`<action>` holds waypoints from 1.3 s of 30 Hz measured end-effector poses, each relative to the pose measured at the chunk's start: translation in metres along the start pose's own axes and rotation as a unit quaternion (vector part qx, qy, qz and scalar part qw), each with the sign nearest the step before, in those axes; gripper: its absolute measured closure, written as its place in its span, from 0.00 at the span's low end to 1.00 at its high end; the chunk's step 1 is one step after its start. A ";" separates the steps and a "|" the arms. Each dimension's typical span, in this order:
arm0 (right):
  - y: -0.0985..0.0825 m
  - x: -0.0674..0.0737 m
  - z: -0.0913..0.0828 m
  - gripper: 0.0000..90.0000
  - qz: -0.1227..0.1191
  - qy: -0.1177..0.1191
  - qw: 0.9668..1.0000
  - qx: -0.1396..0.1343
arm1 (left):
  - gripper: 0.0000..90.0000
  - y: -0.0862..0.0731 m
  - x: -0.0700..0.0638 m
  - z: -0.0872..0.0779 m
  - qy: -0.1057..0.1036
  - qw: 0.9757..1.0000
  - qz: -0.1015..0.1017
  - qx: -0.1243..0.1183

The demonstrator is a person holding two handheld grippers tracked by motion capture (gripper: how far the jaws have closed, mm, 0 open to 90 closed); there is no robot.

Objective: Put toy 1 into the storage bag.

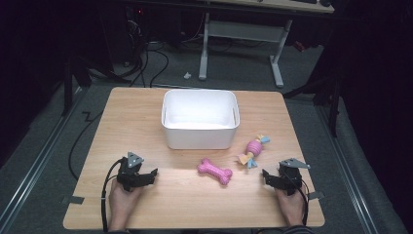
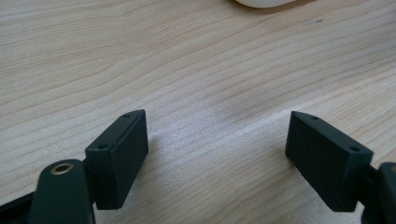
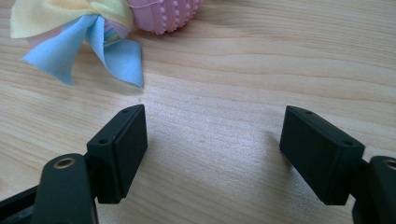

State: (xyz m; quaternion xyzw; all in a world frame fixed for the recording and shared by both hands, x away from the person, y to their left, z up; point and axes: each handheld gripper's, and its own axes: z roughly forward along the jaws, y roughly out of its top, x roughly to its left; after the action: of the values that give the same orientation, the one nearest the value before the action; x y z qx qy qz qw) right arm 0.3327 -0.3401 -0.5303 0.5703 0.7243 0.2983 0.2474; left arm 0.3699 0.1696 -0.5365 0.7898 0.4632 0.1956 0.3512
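A pink bone-shaped toy (image 1: 215,170) lies on the wooden table (image 1: 136,122) in front of a white bin (image 1: 200,118). To its right lies a pink knobbly toy (image 1: 253,150) with blue and yellow cloth tails; its pink body (image 3: 166,14) and cloth tails (image 3: 84,35) fill the top left of the right gripper view. My left gripper (image 1: 146,176) rests low at the front left, open over bare wood (image 2: 216,140). My right gripper (image 1: 271,179) rests at the front right, open, its jaws (image 3: 212,149) wide apart just short of the cloth tails.
The white bin is empty and stands mid-table toward the far side; its edge (image 2: 266,3) shows at the top of the left gripper view. A desk frame (image 1: 241,39) and cables (image 1: 146,63) lie on the floor beyond the table.
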 end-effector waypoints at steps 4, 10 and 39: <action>0.000 0.000 0.000 0.26 -0.002 0.002 1.000 -0.001 | 0.24 0.000 0.000 0.000 0.000 1.000 0.000 0.000; 0.000 0.001 0.000 0.26 -0.007 0.008 1.000 -0.001 | 0.24 0.000 0.000 0.000 0.000 1.000 0.000 0.000; -0.003 0.000 -0.004 0.39 -0.011 0.012 1.000 -0.008 | 0.24 0.000 0.000 0.000 0.001 1.000 -0.001 0.000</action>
State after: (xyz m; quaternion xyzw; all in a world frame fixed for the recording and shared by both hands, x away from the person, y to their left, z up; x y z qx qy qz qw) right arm 0.3284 -0.3408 -0.5296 0.5567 0.7311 0.3082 0.2460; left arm 0.3698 0.1699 -0.5364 0.7893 0.4646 0.1959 0.3506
